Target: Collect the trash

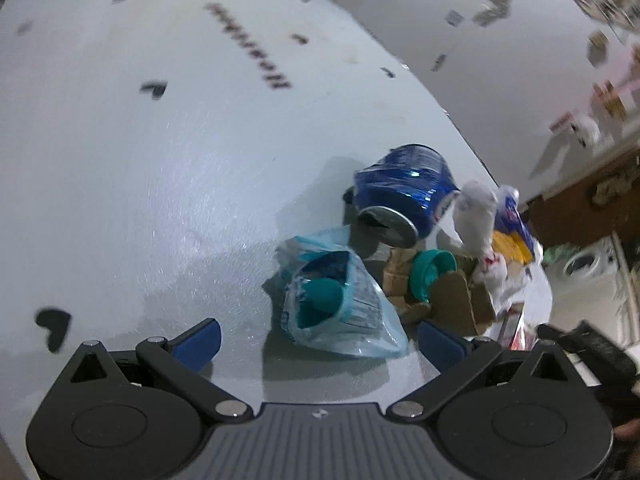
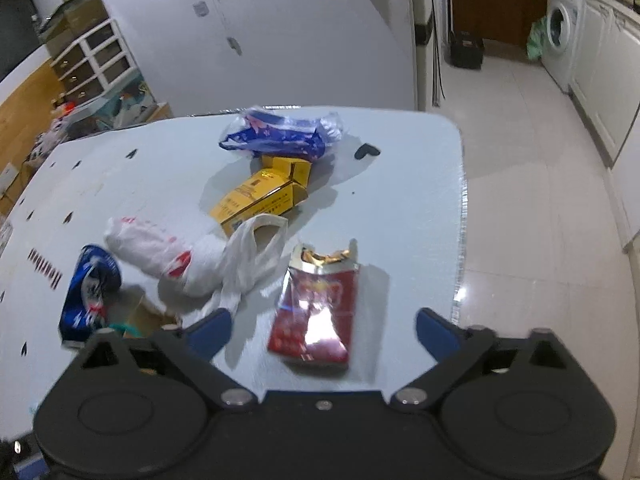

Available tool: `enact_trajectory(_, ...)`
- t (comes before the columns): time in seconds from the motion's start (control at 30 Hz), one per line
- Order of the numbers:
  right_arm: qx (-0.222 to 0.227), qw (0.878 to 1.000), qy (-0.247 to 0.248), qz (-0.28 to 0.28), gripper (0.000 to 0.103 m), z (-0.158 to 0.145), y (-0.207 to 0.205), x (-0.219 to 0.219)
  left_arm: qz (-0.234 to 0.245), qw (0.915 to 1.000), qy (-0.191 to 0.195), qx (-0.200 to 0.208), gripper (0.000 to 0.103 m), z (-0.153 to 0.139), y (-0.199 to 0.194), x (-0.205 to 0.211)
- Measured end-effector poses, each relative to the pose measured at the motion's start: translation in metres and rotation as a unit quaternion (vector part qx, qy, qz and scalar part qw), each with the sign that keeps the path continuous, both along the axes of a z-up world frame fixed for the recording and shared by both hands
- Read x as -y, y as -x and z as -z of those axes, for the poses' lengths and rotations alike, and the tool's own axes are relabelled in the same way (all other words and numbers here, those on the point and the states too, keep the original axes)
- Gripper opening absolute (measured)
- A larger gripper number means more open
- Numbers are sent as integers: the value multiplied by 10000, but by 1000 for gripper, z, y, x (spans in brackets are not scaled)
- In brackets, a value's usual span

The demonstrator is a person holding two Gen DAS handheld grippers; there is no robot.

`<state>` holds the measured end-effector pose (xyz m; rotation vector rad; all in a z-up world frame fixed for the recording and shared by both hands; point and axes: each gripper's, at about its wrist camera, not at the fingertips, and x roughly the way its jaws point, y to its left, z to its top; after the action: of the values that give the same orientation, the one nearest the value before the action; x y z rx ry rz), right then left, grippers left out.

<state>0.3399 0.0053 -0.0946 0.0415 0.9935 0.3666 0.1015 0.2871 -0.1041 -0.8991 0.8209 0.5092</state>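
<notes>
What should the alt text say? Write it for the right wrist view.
The open right gripper hovers over a torn red packet on a white table. Beyond lie a white bag, a yellow box, a blue wrapper and, at left, a crushed blue can.

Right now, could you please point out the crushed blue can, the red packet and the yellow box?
Crushed blue can [image 1: 404, 188]: left wrist view, on its dented side.
Red packet [image 2: 316, 312]: right wrist view, on its glossy front.
Yellow box [image 2: 256, 200]: right wrist view, on its printed side.
</notes>
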Motion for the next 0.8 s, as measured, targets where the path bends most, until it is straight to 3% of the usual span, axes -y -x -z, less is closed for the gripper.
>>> enact_trajectory(0.17, -71, 9992, 400, 44, 71, 20, -14, -23, -504, 9953, 791, 245, 103, 17, 1, -11)
enact_trajectory(0.33, -146, 9984, 540, -1, 54, 29, -14, -28, -774, 9889, 1193, 438, 103, 21, -4, -16)
enact_trajectory(0.67, -134, 9987, 460, -156, 53, 28, 2, -22, -1001, 9897, 935, 407, 102, 18, -25, -18)
enact_trajectory(0.73, -152, 9987, 432, -216, 53, 28, 7, -21, -958, 9918, 789, 320, 98, 16, -30, -17)
enact_trajectory(0.8, -159, 9986, 415, -279, 53, 26, 12, -20, -868, 9940, 628, 212, 82, 13, -35, -15)
